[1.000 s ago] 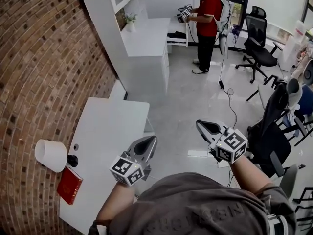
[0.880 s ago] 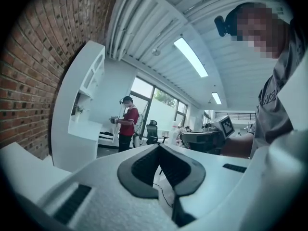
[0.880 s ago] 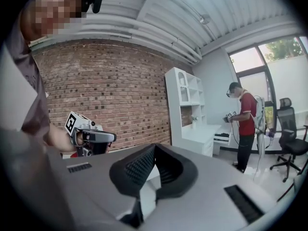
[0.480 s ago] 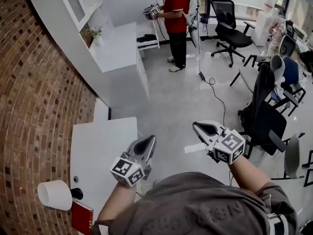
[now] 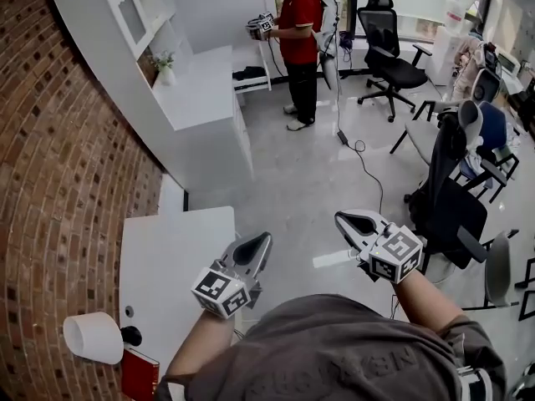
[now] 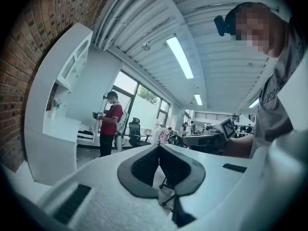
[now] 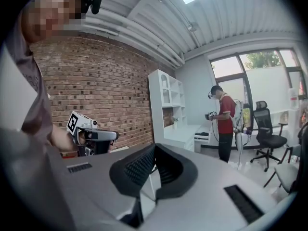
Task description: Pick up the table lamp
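Head view puts the white-shaded table lamp (image 5: 94, 337) on the white desk's (image 5: 180, 249) near end by the brick wall (image 5: 58, 182), a red book (image 5: 138, 373) just beside it. My left gripper (image 5: 261, 242) and right gripper (image 5: 343, 219) hover well apart from it, jaws pressed together, empty.

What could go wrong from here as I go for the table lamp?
1. The table lamp sits close to the brick wall, with a red book right beside its base. A sideways approach may knock the book or scrape the wall.
2. The left gripper and right gripper both have their jaws shut and point away from the lamp. A hasty reach could push it over.
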A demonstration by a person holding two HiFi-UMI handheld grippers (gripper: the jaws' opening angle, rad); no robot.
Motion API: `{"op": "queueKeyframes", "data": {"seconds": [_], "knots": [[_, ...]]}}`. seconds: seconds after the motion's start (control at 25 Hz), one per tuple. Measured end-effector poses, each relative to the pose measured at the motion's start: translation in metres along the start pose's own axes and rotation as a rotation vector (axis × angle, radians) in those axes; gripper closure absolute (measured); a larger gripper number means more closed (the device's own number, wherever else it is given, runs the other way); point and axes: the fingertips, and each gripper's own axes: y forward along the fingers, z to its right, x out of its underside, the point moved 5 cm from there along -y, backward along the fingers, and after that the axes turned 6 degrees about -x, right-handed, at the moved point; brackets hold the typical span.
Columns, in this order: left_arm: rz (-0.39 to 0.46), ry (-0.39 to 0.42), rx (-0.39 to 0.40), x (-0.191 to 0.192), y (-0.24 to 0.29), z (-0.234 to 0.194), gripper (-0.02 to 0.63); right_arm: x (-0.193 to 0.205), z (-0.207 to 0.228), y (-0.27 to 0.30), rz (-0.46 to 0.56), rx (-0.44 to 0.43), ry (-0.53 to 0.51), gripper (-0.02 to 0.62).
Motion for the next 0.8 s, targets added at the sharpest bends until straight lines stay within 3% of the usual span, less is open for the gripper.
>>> {"op": "queueKeyframes", "data": {"seconds": [0.04,0.08,0.12,0.2,0.52,0.8], "knots": [[0.000,-0.008,0.006,0.000,0.001,0.002,0.606,0.000,0.001,-0.001,0.000,-0.002,-0.001,0.603],[-0.002,-0.016,0.008,0.001,0.002,0.003,0.548,-0.001,0.003,-0.001,0.000,-0.006,-0.001,0.603],[-0.003,-0.022,0.003,0.002,0.003,0.003,0.448,-0.001,0.004,-0.001,-0.002,-0.011,-0.003,0.603],[0.003,-0.026,-0.028,0.004,0.003,0.002,0.404,-0.002,0.007,0.001,-0.008,-0.027,-0.009,0.603],[0.062,-0.073,-0.217,0.017,-0.046,-0.021,0.397,-0.013,-0.011,0.049,-0.046,-0.174,-0.071,0.603],[0.119,-0.125,-0.485,0.029,-0.147,-0.065,0.397,-0.022,-0.065,0.144,-0.102,-0.393,-0.125,0.603]]}}
